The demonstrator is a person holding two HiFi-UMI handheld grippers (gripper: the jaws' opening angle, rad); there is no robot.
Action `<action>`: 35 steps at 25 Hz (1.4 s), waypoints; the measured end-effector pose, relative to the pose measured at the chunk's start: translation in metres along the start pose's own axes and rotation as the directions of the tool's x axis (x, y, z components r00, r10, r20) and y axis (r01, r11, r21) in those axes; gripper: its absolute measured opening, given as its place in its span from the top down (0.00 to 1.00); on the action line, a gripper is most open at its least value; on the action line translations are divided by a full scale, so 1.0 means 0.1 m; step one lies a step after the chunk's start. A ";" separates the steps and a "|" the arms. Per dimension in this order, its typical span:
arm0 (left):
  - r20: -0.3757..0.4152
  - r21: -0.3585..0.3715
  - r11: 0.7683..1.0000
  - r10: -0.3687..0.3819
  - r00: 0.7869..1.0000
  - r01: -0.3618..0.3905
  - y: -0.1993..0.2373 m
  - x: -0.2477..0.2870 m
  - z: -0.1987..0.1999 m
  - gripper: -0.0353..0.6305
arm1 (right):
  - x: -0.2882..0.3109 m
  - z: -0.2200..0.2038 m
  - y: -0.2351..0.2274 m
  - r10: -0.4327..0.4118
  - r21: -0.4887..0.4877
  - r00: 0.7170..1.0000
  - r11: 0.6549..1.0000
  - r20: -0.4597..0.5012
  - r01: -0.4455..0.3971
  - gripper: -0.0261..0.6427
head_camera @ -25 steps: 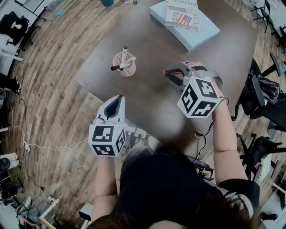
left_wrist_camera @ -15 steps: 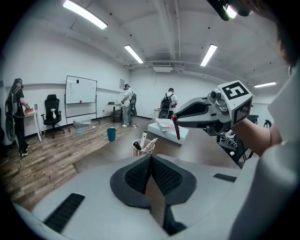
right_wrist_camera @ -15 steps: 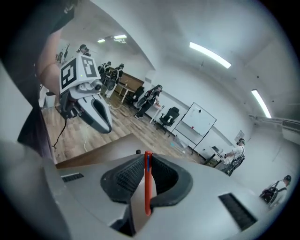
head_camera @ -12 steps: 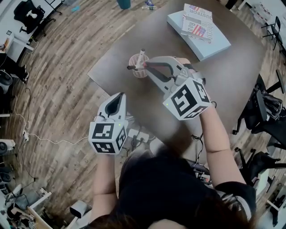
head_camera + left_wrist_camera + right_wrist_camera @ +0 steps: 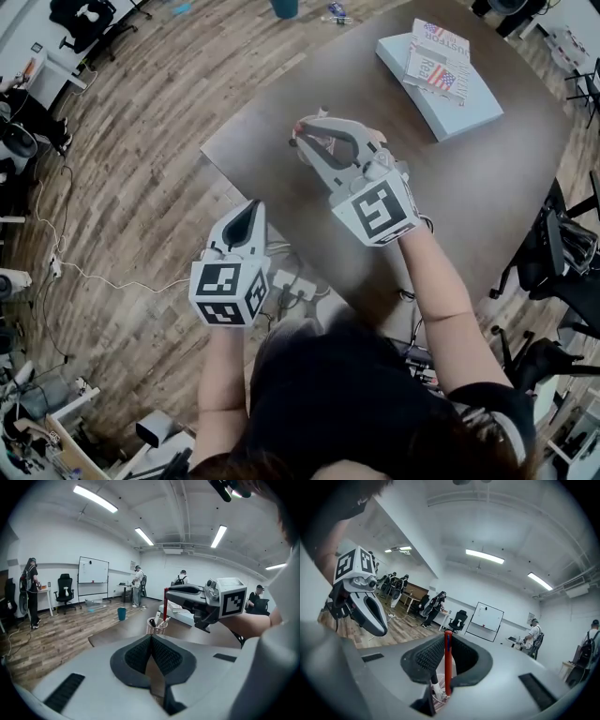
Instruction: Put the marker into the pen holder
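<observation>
My right gripper is shut on a red marker, which stands upright between its pads. The marker's lower end hangs just above the pink mesh pen holder, which holds several pens. In the left gripper view the red marker points straight down at the holder's mouth. In the right gripper view the pen holder shows right under the jaws. In the head view the right gripper covers most of the holder. My left gripper is shut and empty, off the table's near-left edge.
The dark table carries a stack of books at its far right. Office chairs stand right of the table. Cables and a power strip lie on the wooden floor. Several people stand far off in the room.
My right gripper has carried the red marker left and away across the table until it stands over the pen holder. The left gripper has stayed put.
</observation>
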State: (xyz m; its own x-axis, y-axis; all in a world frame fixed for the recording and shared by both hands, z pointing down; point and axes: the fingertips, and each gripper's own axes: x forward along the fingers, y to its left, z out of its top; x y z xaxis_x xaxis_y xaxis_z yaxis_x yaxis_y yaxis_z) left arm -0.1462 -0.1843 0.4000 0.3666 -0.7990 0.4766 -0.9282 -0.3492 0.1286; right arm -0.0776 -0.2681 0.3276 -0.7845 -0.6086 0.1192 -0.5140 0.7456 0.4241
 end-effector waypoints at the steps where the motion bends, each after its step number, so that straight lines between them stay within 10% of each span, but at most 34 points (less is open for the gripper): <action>1: -0.002 -0.004 1.000 0.005 1.000 -0.005 0.02 -0.01 -0.01 0.91 | 0.02 -0.03 0.00 -0.007 0.018 1.000 1.000 0.010 0.007 0.87; 35: -0.022 -0.030 0.999 0.014 1.000 -0.015 0.07 -0.09 -0.19 0.91 | -0.15 -0.86 0.12 -0.130 0.277 0.970 0.943 -0.205 0.185 0.85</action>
State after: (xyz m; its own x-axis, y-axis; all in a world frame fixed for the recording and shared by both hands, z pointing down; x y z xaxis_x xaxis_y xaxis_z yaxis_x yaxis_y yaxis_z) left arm -0.1571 -0.1703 0.4127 0.3517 -0.7930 0.4975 -0.9351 -0.3223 0.1472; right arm -0.0421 -0.2734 0.4083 -0.6227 -0.7431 0.2449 -0.7259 0.6655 0.1736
